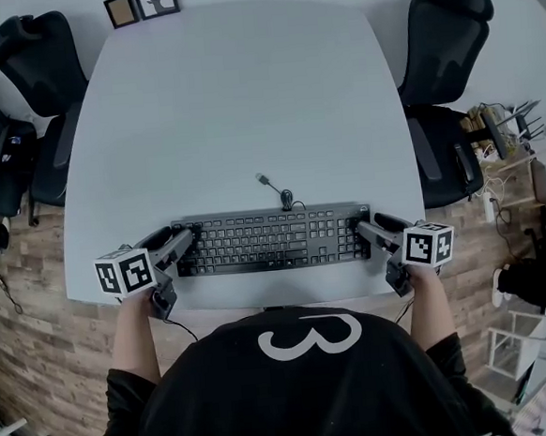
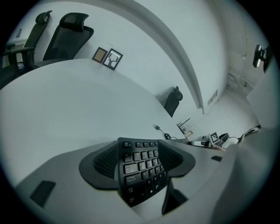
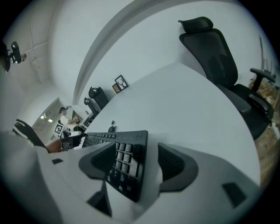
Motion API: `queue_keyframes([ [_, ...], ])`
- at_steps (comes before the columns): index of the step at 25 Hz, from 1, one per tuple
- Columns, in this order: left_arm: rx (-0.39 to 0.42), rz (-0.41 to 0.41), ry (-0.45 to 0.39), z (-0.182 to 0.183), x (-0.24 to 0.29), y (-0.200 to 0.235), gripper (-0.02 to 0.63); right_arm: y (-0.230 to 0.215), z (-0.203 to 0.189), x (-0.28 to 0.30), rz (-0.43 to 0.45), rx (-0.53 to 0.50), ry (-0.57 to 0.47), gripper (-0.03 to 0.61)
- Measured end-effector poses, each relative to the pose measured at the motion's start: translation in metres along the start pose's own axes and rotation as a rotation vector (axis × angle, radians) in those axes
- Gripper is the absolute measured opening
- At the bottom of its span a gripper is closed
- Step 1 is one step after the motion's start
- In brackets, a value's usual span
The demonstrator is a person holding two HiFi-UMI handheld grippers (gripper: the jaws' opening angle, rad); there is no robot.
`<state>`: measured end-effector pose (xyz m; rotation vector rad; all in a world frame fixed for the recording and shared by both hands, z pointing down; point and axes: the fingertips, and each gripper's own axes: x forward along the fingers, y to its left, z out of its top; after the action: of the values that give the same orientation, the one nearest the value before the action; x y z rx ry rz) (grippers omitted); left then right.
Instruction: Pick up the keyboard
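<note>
A black keyboard [image 1: 273, 239] lies flat near the front edge of the white table [image 1: 236, 102], its cable [image 1: 276, 191] curling behind it. My left gripper [image 1: 180, 237] is at the keyboard's left end, jaws wide apart. In the left gripper view that end of the keyboard [image 2: 140, 168] sits between the two jaws of the gripper [image 2: 138, 162]. My right gripper [image 1: 369, 224] is at the right end, also open. In the right gripper view the keyboard's number pad [image 3: 124, 164] lies between the jaws of the gripper [image 3: 138, 164], with bare table showing beside the right jaw.
Black office chairs stand at the table's far left [image 1: 34, 52] and far right [image 1: 443, 48]. Two small picture frames [image 1: 141, 4] lean at the table's back edge. The floor is wood, with cluttered items at the right.
</note>
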<state>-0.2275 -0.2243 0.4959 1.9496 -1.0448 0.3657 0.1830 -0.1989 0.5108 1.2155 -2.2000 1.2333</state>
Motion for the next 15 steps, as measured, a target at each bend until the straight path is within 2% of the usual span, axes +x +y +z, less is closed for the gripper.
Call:
queue_keyframes([
  [7,-0.015,0.005,0.024,-0.009,0.003,0.005,0.276,0.002,-0.008,0.008,0.053,0.046,0.033,0.287],
  [15,-0.037,-0.013,0.057,-0.018,0.012,0.005,0.276,0.01,-0.01,0.017,0.087,0.053,0.053,0.287],
])
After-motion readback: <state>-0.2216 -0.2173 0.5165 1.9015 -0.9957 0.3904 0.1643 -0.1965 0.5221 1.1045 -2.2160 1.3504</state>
